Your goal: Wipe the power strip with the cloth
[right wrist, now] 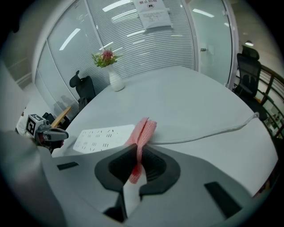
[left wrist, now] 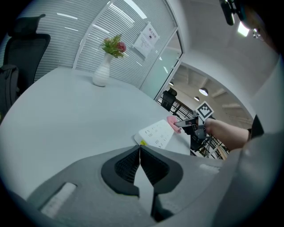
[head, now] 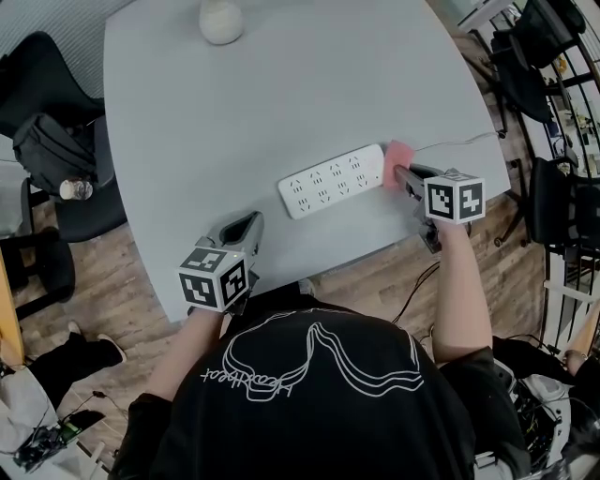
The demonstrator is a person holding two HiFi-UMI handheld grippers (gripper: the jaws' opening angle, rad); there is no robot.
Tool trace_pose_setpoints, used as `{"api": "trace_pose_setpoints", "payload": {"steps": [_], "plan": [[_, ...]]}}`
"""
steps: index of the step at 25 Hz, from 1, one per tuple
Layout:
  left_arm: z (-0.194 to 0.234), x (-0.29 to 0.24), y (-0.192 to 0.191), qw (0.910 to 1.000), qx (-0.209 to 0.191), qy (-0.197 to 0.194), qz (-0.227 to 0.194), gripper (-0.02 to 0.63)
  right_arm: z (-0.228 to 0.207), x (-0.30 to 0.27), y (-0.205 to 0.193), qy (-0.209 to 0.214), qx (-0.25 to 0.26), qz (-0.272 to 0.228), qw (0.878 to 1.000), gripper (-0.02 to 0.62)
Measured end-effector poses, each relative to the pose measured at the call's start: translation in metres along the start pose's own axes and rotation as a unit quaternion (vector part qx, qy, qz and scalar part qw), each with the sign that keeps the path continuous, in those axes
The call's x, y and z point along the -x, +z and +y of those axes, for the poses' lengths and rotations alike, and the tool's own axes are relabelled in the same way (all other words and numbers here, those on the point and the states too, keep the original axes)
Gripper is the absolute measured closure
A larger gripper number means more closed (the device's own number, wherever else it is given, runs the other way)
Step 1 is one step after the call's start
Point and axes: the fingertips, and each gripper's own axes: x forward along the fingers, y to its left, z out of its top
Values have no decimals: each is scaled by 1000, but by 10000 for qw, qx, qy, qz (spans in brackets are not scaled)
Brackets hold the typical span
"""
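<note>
A white power strip (head: 333,180) lies flat near the table's front edge, its cord (head: 459,142) running off to the right. A pink cloth (head: 398,152) is pinched in my right gripper (head: 401,174), which is shut on it; the cloth sits at the strip's right end. In the right gripper view the folded cloth (right wrist: 142,137) sticks out between the jaws, with the power strip (right wrist: 103,137) just left of it. My left gripper (head: 251,221) rests near the table's front edge, left of the strip, jaws shut and empty. The left gripper view shows the power strip (left wrist: 156,133) ahead.
A white vase (head: 221,21) with flowers stands at the table's far side. Black office chairs (head: 47,159) stand left of the pale grey table (head: 281,94), and more chairs (head: 553,202) and a railing are at the right. Wooden floor lies below the table edge.
</note>
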Motion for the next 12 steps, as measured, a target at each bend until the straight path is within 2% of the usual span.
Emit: {"api": "trace_pose_setpoints", "payload": {"steps": [4,9,12], "plan": [[2,1,-2,10000,-43,59,5,591,6,5,3,95,-58,-103,9999,557],[-1,3,-1,10000,-22,65,-15,592,30,15,17,612,-353,-430,9966,558],[-3,3,-1,10000,-29,48,-9,591,50,17,21,868,-312,-485,9946,558]]}}
